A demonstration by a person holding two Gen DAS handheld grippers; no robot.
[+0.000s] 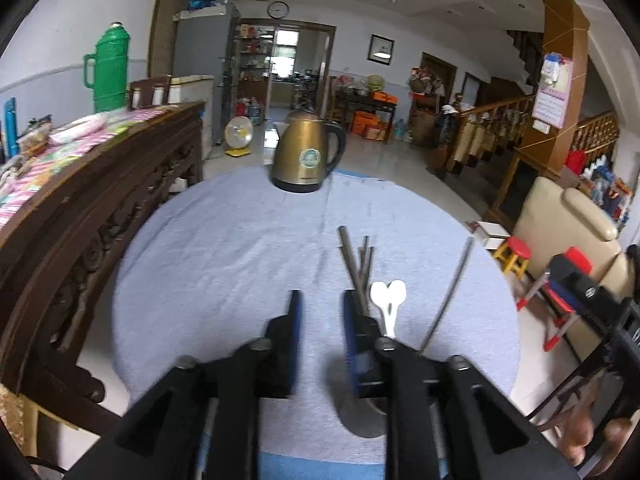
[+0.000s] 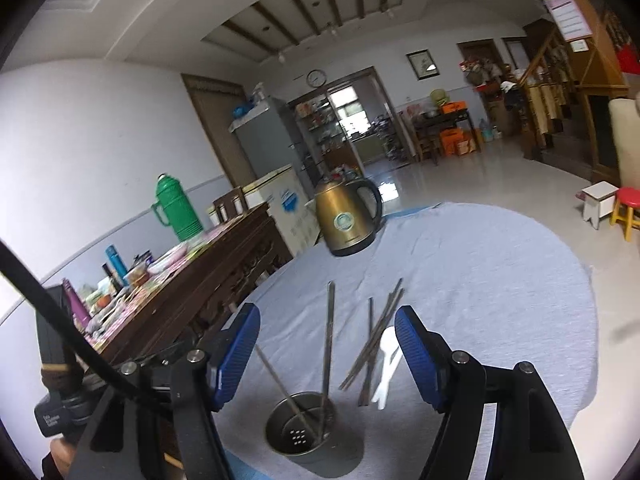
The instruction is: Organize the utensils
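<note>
On the round table under its pale blue-grey cloth (image 2: 500, 280), I have a small round metal holder with a perforated bottom (image 2: 304, 436) standing close below my right gripper (image 2: 326, 354). Two thin dark metal chopsticks (image 2: 328, 344) already lean inside it, tips down. Just beside it, on the cloth, lies a loose heap of more dark chopsticks (image 2: 376, 340), crossed over one another, with a white plastic spoon (image 2: 386, 364) touching their right edge.

My right gripper's blue pads stand wide apart with nothing pinched; the standing chopsticks merely rise in the gap. My left gripper (image 1: 322, 340) is partly open and also empty, its right finger (image 1: 354, 320) hard up against the heap in the left wrist view.

I judge the chopsticks light, stiff and slick; being thin and round, they will likely roll or twist in the pads. I would take one near its middle, across its length, and close fully. As they overlap, lifting one may drag its neighbours. The spoon looks light and rigid too; its narrow handle is the place to grip. The holder seems light enough to tip if nudged. The brass-coloured electric kettle (image 2: 348, 220) stands well apart, at the far edge.
</note>
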